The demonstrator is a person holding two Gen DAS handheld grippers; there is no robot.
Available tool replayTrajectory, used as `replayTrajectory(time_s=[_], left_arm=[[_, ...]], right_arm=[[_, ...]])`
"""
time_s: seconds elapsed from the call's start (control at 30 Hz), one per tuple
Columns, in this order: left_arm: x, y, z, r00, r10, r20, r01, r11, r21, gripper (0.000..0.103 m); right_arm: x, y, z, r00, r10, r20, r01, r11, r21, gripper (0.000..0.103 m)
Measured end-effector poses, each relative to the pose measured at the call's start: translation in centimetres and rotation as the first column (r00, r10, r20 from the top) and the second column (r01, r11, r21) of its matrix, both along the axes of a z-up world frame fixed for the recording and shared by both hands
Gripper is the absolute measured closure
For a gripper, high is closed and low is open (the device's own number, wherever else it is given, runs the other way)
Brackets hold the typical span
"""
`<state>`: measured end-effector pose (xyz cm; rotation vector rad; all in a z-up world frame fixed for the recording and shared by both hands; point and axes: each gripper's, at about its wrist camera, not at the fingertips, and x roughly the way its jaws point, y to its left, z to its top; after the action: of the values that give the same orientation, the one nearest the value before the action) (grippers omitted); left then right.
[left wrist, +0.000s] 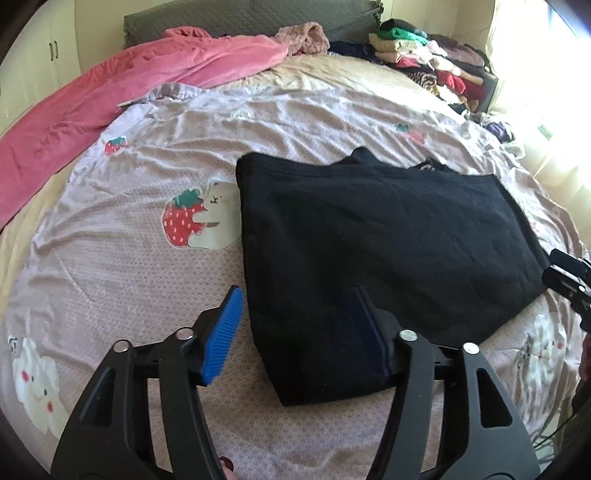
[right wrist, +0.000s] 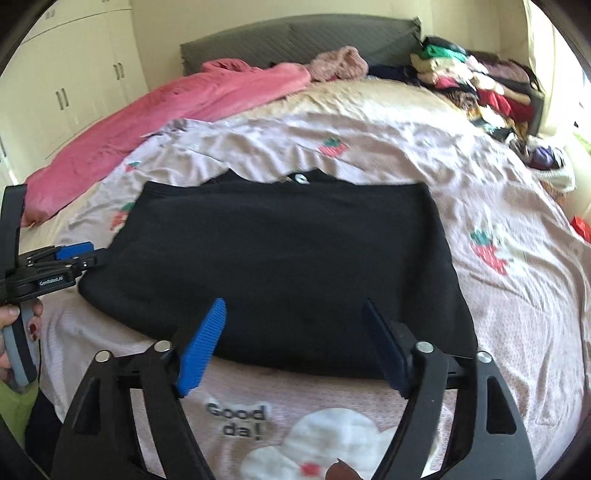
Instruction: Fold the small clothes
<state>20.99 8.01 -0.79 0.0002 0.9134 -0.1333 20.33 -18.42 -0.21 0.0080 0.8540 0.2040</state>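
A black garment [left wrist: 388,229] lies folded into a rough rectangle on the strawberry-print bedspread [left wrist: 129,266], its collar at the far edge. My left gripper [left wrist: 297,295] stands open over the garment's near left corner; the cloth runs between the blue pads [left wrist: 221,332] but neither presses on it. In the right wrist view the same black garment [right wrist: 288,251] fills the middle, and my right gripper [right wrist: 294,302] is open above its near edge, holding nothing. The left gripper [right wrist: 88,256] shows at the garment's left side, held by a hand [right wrist: 22,325]. The right gripper's black tip [left wrist: 569,277] shows at the right edge.
A pink blanket [left wrist: 129,88] lies bunched along the bed's far left. A pile of folded clothes [left wrist: 428,59] sits at the far right by the grey headboard [left wrist: 240,18]. Wardrobe doors [right wrist: 74,85] stand on the left. A bright window [left wrist: 546,92] is on the right.
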Motion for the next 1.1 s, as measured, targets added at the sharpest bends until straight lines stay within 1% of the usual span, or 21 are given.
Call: replayTrajectory(time_s=[0.03, 0.1, 0.13, 0.17, 0.2, 0.33, 0.4, 0.43, 0.47, 0.57, 0.77, 0.9, 1.1], left_arm=[[-0.2, 0.1, 0.3, 1.0, 0.004, 0.01, -0.004, 1.0, -0.003, 0.04], [-0.4, 0.5, 0.9, 1.0, 0.008, 0.023, -0.008, 1.0, -0.013, 0.037], [-0.5, 0.7, 1.2, 1.0, 0.013, 0.029, -0.013, 1.0, -0.017, 0.034], [-0.5, 0.9, 1.4, 0.999, 0.02, 0.033, -0.019, 1.0, -0.019, 0.028], [-0.6, 1.1, 1.6, 0.999, 0.025, 0.037, -0.025, 0.999, -0.021, 0.027], [-0.9, 2.1, 2.5, 0.996, 0.061, 0.063, -0.059, 0.998, -0.018, 0.012], [-1.0, 2.8, 2.8, 0.995, 0.073, 0.066, -0.072, 0.997, -0.026, 0.012], [-1.0, 3.1, 2.9, 0.995, 0.08, 0.066, -0.078, 0.997, -0.028, 0.01], [-1.0, 3.3, 2.9, 0.994, 0.084, 0.067, -0.083, 0.996, -0.029, 0.01], [-0.9, 4.3, 3.1, 0.992, 0.107, 0.069, -0.105, 0.994, -0.03, 0.01], [-0.6, 5.9, 3.0, 0.986, 0.149, 0.074, -0.149, 0.989, -0.01, 0.01], [-0.3, 7.1, 3.0, 0.983, 0.169, 0.074, -0.169, 0.986, -0.009, 0.01], [0.5, 8.0, 2.7, 0.98, 0.191, 0.063, -0.19, 0.982, -0.009, 0.01]], right_arm=[[-0.2, 0.5, 0.3, 1.0, 0.014, 0.008, -0.013, 1.0, -0.013, 0.027], [-0.4, 1.5, 0.9, 0.999, 0.037, 0.029, -0.036, 0.998, -0.043, 0.025], [-0.5, 1.9, 1.1, 0.998, 0.047, 0.041, -0.045, 0.997, -0.055, 0.022], [-0.8, 2.5, 1.5, 0.997, 0.059, 0.058, -0.055, 0.996, -0.066, 0.017], [-0.8, 2.8, 1.6, 0.996, 0.066, 0.067, -0.062, 0.996, -0.071, 0.015], [-1.3, 4.5, 2.3, 0.99, 0.109, 0.09, -0.102, 0.992, -0.079, 0.015], [-1.4, 5.5, 2.5, 0.986, 0.133, 0.096, -0.125, 0.989, -0.084, 0.015], [-1.4, 5.9, 2.5, 0.985, 0.141, 0.098, -0.133, 0.987, -0.087, 0.015], [-1.4, 6.4, 2.5, 0.984, 0.152, 0.097, -0.144, 0.985, -0.091, 0.013], [-1.4, 7.9, 2.6, 0.977, 0.183, 0.106, -0.172, 0.98, -0.104, 0.013], [-1.3, 11.0, 2.3, 0.962, 0.248, 0.116, -0.232, 0.963, -0.137, 0.013], [-0.8, 12.6, 1.7, 0.953, 0.283, 0.104, -0.267, 0.953, -0.145, 0.013], [-0.3, 14.5, 0.4, 0.946, 0.315, 0.077, -0.295, 0.935, -0.199, 0.013]])
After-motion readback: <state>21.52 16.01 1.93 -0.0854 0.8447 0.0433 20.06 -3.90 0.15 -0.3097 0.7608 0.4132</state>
